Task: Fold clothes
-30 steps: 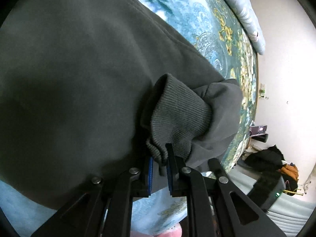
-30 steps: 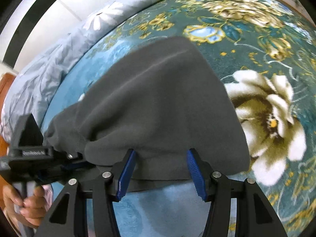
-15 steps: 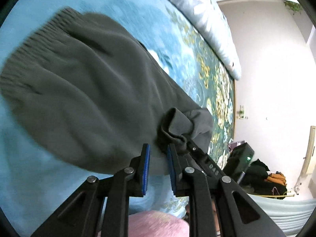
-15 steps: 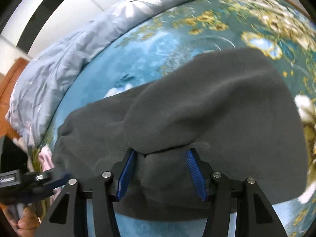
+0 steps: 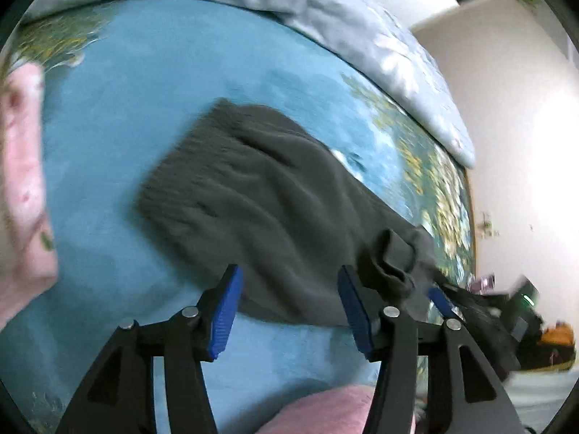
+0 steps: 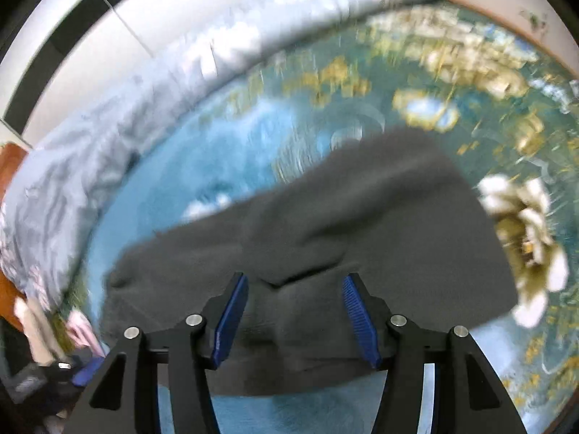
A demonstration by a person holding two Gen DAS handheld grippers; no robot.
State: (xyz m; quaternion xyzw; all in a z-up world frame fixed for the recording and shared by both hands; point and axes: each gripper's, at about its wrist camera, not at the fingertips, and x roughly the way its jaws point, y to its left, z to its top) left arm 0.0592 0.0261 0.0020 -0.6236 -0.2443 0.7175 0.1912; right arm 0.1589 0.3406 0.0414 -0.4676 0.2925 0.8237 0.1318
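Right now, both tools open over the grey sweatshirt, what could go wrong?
1. The ribbed cuff sits bunched beside the left tool; it may unroll and spoil the fold.
2. The grey sweatshirt shows a raised crease in front of the right tool; pressing there could set a wrinkle.
3. The left view is motion-blurred, so a regrasp may miss.

Dark grey garment (image 5: 275,209) ahead of blue-padded black left gripper (image 5: 289,307), on teal bedspread (image 6: 224,159) with gold-and-cream floral print, pale blue-grey floral quilt (image 6: 108,137) beyond, pink cloth (image 5: 21,181) left.
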